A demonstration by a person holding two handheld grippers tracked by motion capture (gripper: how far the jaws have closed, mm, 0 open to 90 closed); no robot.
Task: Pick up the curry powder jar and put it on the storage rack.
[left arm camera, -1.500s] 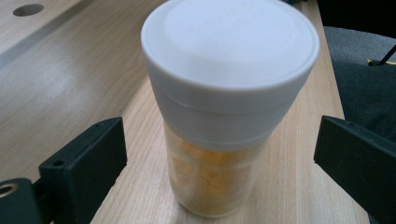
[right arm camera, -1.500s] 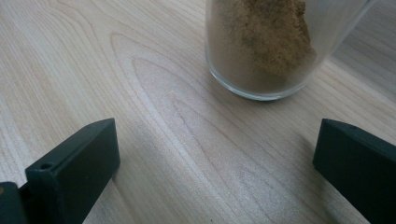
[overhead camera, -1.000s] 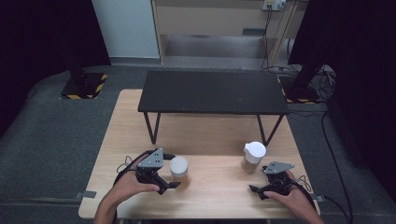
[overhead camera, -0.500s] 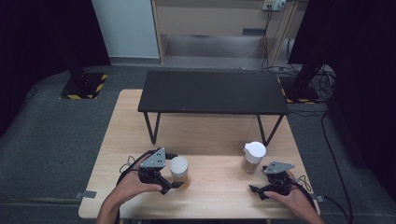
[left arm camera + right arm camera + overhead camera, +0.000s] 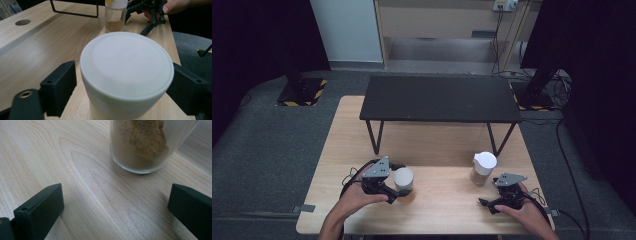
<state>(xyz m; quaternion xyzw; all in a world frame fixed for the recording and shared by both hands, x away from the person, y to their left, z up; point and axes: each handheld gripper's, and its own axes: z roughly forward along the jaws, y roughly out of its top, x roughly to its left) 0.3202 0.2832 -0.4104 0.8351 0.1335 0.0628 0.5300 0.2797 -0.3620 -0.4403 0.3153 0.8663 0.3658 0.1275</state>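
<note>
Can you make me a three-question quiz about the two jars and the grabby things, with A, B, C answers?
1. Where does the jar with brown powder stand?
A. on the black bench
B. on the wooden table, near the right gripper
C. on the floor

2. What colour are both jar lids?
A. white
B. red
C. green

3. What is between the jaws of the left gripper?
A. nothing
B. a spoon
C. the white-lidded jar

Answers: 1 B, the high view shows it on the wood beside that gripper. 2 A, both tops look white. 3 C, the left gripper view shows the jar between the jaws, which have just been closing.
</note>
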